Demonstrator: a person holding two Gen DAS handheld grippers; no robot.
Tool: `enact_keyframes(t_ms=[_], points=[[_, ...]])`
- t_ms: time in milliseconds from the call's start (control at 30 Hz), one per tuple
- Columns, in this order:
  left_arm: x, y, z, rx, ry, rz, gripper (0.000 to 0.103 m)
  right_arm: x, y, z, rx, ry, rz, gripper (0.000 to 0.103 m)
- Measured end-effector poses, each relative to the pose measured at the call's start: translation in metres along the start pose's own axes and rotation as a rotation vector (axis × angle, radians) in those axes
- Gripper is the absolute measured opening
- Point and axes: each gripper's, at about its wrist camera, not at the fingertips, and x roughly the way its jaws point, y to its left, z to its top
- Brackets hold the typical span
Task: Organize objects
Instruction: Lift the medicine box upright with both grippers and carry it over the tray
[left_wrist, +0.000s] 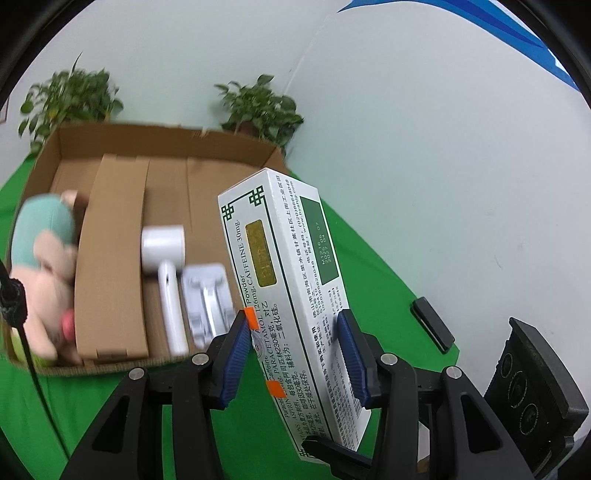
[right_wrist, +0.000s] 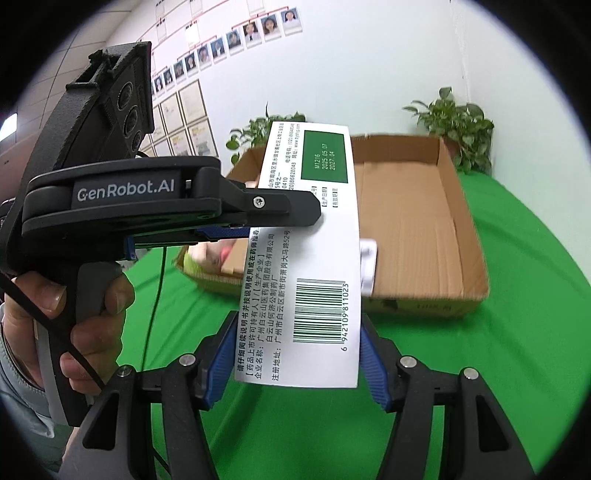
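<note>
Left wrist view: the left tool (left_wrist: 291, 354) clamps its blue ribbed pads on a long white cardboard medicine box with green trim (left_wrist: 280, 288), which stands tilted up between them, above the green cloth-covered counter (left_wrist: 55, 406). Ahead and to the tool's left lies an open brown cardboard carton (left_wrist: 110, 258) holding a white handheld device (left_wrist: 166, 266), a white moulded tray (left_wrist: 208, 295) and a teal-and-pink plush toy (left_wrist: 44, 266).

Right wrist view: the right tool (right_wrist: 295, 365) grips the same medicine box (right_wrist: 317, 295) at its near barcode end, pads pressed to both edges. The left tool (right_wrist: 280, 218), held by a hand (right_wrist: 74, 317), pinches the box farther forward from the left. The carton (right_wrist: 424, 229) sits just beyond on the counter (right_wrist: 517, 295).
</note>
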Motion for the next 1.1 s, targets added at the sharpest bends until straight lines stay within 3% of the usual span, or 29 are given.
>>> enact_keyframes(t_ms=[500,800,1100], points=[[-0.01,-0.046,0.074,0.104,-0.049,0.015,0.043,0.008,-0.02,0.057,0.022,-0.093,-0.021,0.06],[0.0,-0.043,0.112,0.098,-0.041,0.007,0.043,0.024,-0.037,0.09,0.018,-0.084,-0.018,0.06],[0.029,-0.032,0.133,0.089,-0.005,0.001,0.043,0.039,-0.033,0.094,0.043,-0.052,-0.016,0.06]])
